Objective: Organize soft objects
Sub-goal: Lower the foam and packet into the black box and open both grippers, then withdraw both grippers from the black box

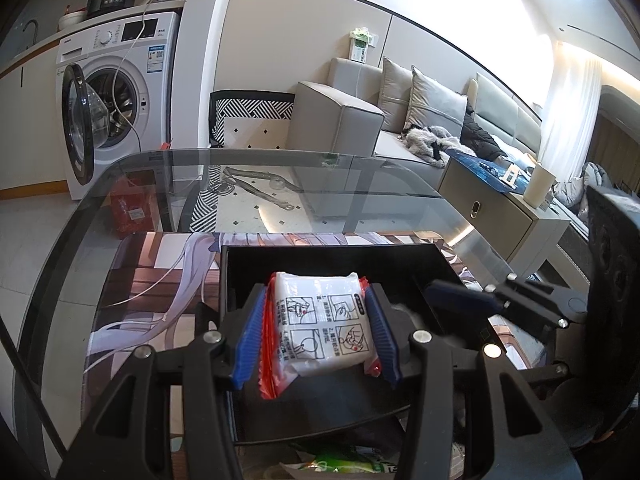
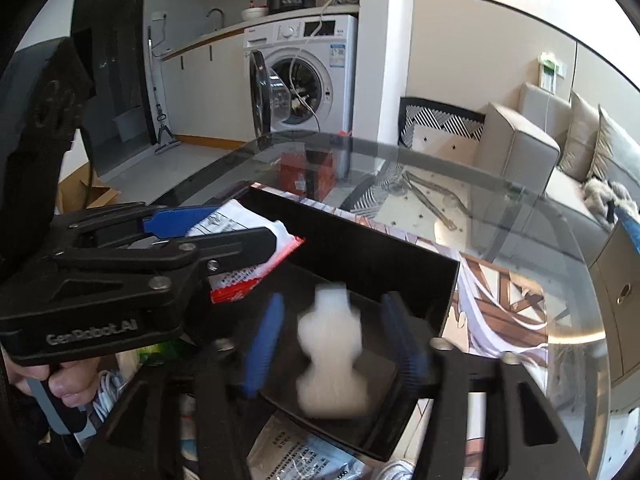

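Left tool (image 1: 318, 334): we see its blue pads clamped on a white and red packet (image 1: 324, 326), one pad pressing each side, held over the black tray (image 1: 240, 280).
Right tool (image 2: 334, 350): we see its blue fingers (image 2: 262, 346) spread apart, touching nothing; a blurred white soft object (image 2: 332, 354) lies between them, over the tray floor.
Writing: the packet's face carries four line-drawn instruction panels with small print we cannot read; the left tool's body, seen from the right wrist, reads "GenRobot.AI".
Tray: it sits on a printed mat (image 1: 160, 280) on the glass counter (image 1: 360, 184), its far wall upright.
Below: more packets (image 2: 296, 460) with unreadable print show at the near edge.
Edges and room: beyond the tray the glass lies bare to its curved rim; the washing machine (image 1: 120, 92) and sofa (image 1: 348, 116) stand well apart.
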Demonstrator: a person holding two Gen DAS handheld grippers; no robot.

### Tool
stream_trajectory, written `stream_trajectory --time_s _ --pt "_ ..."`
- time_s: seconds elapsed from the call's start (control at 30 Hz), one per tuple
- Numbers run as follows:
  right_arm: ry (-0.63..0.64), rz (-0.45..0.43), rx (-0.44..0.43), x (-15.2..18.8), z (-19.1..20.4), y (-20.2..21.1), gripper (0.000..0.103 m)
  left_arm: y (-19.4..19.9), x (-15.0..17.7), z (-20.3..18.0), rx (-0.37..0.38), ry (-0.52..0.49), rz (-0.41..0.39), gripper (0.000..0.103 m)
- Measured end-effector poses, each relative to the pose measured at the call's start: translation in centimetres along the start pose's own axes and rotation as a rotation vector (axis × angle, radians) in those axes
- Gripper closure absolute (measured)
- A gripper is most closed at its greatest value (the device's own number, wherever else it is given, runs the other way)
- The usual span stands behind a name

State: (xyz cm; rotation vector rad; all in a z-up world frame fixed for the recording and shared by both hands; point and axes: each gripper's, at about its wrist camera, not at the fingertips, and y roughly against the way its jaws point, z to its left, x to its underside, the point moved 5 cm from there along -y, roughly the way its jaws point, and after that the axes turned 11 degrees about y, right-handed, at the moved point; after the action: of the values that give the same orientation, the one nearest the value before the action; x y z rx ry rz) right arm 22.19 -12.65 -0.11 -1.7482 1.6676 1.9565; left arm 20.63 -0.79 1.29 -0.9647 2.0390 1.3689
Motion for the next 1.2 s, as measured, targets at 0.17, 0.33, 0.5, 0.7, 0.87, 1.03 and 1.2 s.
stream_trajectory --time_s 0.17,0.33,0.5,0.7,0.87,1.03,1.2 --pt "0.032 -0.050 0.057 0.1 -0.1 1.7 0.012 0.0 0.1 -0.3 -0.005 -0.012 0.003 0.051" --pt "0.048 -0.054 0.117 0.7 -0.3 3.0 0.005 0.6 0.1 -0.9 -0.018 -0.034 -0.014 0.033" --pt "0.036 -0.072 0.142 1.5 -0.5 4.8 0.002 2.0 0.0 -1.2 -0.021 -0.038 -0.057 0.004" --pt "-0.057 -0.097 0.154 3.0 -1.4 7.0 0.001 3.9 0.4 -0.7 -0.013 -0.035 -0.081 0.000" --pt "-0.105 -0.097 0.154 4.5 -1.4 8.3 0.001 5.3 1.4 -0.1 -0.004 -0.033 -0.074 0.000" --pt "-0.125 -0.084 0.150 6.0 -1.2 9.1 0.001 6.4 2.9 -0.1 -0.044 -0.069 -0.078 0.000" --pt "-0.144 -0.077 0.133 6.8 -1.0 9.4 0.001 7.3 3.8 0.1 -0.077 -0.089 -0.108 0.000"
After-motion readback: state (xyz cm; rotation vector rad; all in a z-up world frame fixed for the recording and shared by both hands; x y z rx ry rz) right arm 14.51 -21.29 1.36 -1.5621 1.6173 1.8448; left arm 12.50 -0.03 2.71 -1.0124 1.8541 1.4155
